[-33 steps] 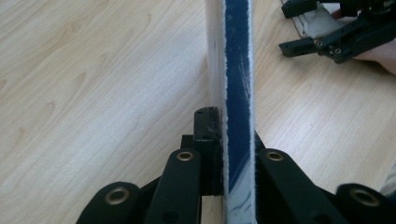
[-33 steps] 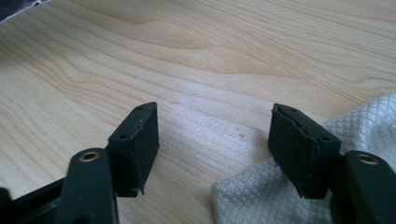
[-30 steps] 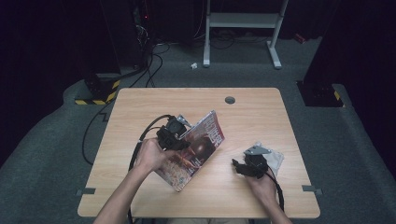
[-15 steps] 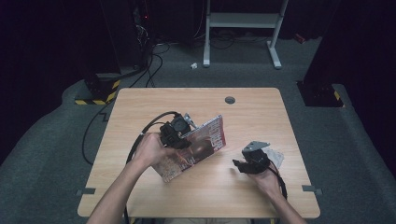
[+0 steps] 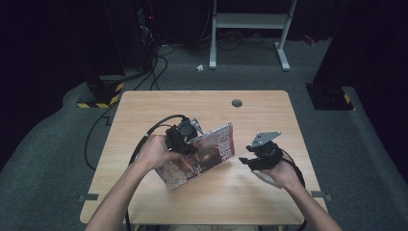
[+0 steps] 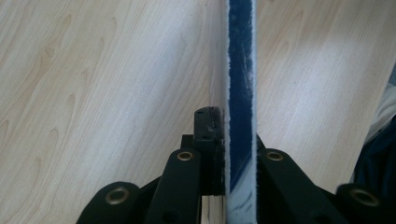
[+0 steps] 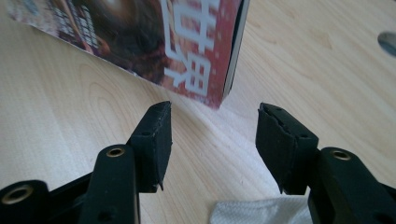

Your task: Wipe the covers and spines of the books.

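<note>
Tilting up off the table, the magazine is pinched edge-on in your left gripper, whose jaws are clamped tight on its edge, lifting that side while the lower edge rests on the wood. Its long axis runs toward your right gripper, and the free corner lies just ahead of those jaws, slightly left. They stand apart, holding nothing, having just been closing; a white tissue sits beneath them.

One magazine, two grippers (one white cloth).
</note>
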{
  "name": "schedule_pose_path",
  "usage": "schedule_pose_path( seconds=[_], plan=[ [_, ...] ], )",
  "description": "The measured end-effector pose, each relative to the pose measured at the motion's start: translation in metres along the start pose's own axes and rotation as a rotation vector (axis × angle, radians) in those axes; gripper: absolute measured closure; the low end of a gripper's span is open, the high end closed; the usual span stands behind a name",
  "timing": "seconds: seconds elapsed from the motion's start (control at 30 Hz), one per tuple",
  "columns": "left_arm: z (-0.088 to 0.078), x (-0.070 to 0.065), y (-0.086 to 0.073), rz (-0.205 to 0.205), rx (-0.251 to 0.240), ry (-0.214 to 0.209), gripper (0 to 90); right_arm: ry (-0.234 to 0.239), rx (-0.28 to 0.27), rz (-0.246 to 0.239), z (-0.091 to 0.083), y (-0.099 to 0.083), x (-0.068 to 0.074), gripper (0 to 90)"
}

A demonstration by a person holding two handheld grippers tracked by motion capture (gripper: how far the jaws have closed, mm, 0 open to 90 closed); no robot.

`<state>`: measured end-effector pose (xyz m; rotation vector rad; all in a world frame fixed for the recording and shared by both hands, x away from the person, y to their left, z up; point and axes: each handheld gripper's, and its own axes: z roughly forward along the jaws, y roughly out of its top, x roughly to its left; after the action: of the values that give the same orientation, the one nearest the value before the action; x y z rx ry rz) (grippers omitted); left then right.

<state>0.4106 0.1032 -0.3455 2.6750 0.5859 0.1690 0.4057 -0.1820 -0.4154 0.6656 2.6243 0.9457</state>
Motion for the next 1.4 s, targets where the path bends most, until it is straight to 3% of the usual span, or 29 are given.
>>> schedule_pose_path(
  seconds=[0.13, 0.5, 0.63, 1.03, 1.17, 1.4],
  plan=[
    [0.001, -0.002, 0.003, 0.027, 0.008, -0.016, 84.0, 0.011, 0.005, -0.06, -0.008, 0.014, -0.002, 47.1],
    [-0.001, -0.005, 0.012, 0.088, 0.012, -0.048, 84.0, 0.027, 0.0, -0.147, -0.022, 0.04, -0.011, 47.3],
    [-0.002, -0.006, 0.014, 0.095, 0.006, -0.055, 84.0, 0.053, 0.022, -0.177, -0.021, 0.05, -0.012, 46.4],
    [0.006, -0.008, 0.019, 0.14, 0.028, -0.081, 83.9, 0.132, -0.017, -0.224, -0.013, 0.065, -0.008, 46.8],
    [0.007, -0.008, 0.021, 0.149, 0.024, -0.081, 83.9, 0.158, -0.01, -0.243, -0.01, 0.068, -0.007, 52.1],
    [0.009, -0.006, 0.022, 0.155, 0.031, -0.065, 83.7, 0.239, 0.01, -0.252, -0.006, 0.067, -0.01, 70.9]
  ],
)
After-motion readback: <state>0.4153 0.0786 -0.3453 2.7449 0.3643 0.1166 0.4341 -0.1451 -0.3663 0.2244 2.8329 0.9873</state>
